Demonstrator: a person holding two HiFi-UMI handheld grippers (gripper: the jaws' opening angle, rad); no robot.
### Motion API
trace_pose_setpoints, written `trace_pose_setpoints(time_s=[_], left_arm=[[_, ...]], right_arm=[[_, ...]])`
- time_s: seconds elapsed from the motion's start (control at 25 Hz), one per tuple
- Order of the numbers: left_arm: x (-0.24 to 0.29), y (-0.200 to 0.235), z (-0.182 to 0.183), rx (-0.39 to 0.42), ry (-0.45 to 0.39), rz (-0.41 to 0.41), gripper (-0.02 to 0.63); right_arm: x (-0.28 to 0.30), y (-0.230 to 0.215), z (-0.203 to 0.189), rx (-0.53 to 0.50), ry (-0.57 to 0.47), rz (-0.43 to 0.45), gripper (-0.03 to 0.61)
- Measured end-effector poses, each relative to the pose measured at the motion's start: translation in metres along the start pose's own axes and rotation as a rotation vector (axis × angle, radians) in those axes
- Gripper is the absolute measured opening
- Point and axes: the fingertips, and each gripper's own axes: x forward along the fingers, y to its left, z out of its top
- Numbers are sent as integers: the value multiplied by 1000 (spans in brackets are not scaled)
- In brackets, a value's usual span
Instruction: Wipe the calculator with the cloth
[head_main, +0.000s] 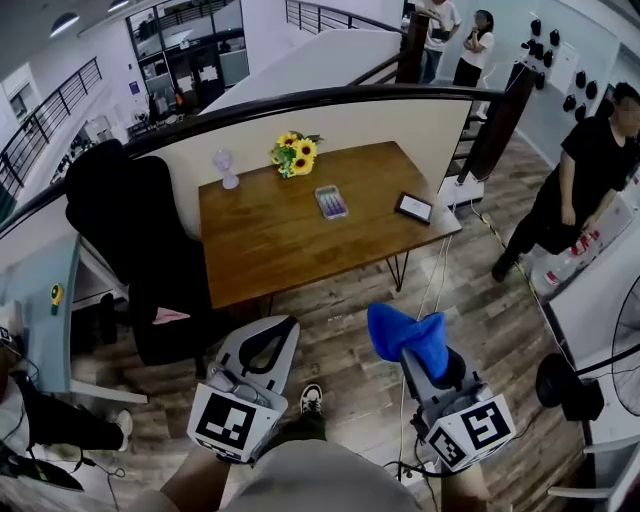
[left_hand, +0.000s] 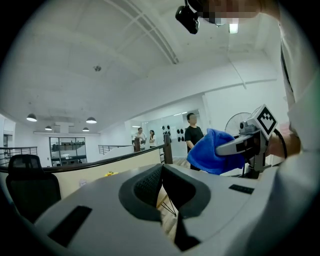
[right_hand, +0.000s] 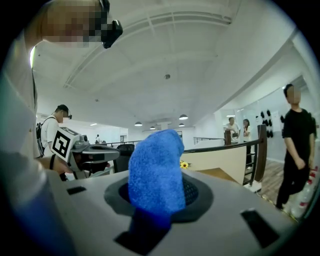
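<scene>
the wiping has not started, as i judge it. the only part that looks done is the pick-up: my right gripper (head_main: 428, 368) has its jaws clamped on the blue cloth (head_main: 408, 338), and a thick fold of the cloth stands up out of the jaws. my left gripper (head_main: 285, 325) has its jaws together at the tips, and i see nothing between them in the left gripper view.

the calculator (head_main: 331, 201) lies flat on the wooden worktop (head_main: 270, 240), near the sunflowers (head_main: 295, 152), on the side of them that faces me. both grippers are well apart from the sunflowers, held over the floor on my side of the worktop edge, so the cloth touches nothing yet. what is left, i think, is all the real work: to come close to the worktop, bring the cloth down on the calculator and rub over it.

the calculator looks small and flat, with a pale purple face and rows of keys. it is too small here to tell if it is dirty.
</scene>
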Motion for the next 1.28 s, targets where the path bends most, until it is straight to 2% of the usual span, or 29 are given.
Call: trace_pose_setpoints(time_s=[0.48,0.84,1.28], left_arm=[[87,112,-4,11,-3,-48,6],[125,149,-9,-9,-9,-45,6],[217,186,-18,-13,5,18,6]], right_arm=[[143,-31,37,-16,-19,-23,129],[195,-50,36,-19,11,-14,129],[275,-129,35,-16,19,48,129]])
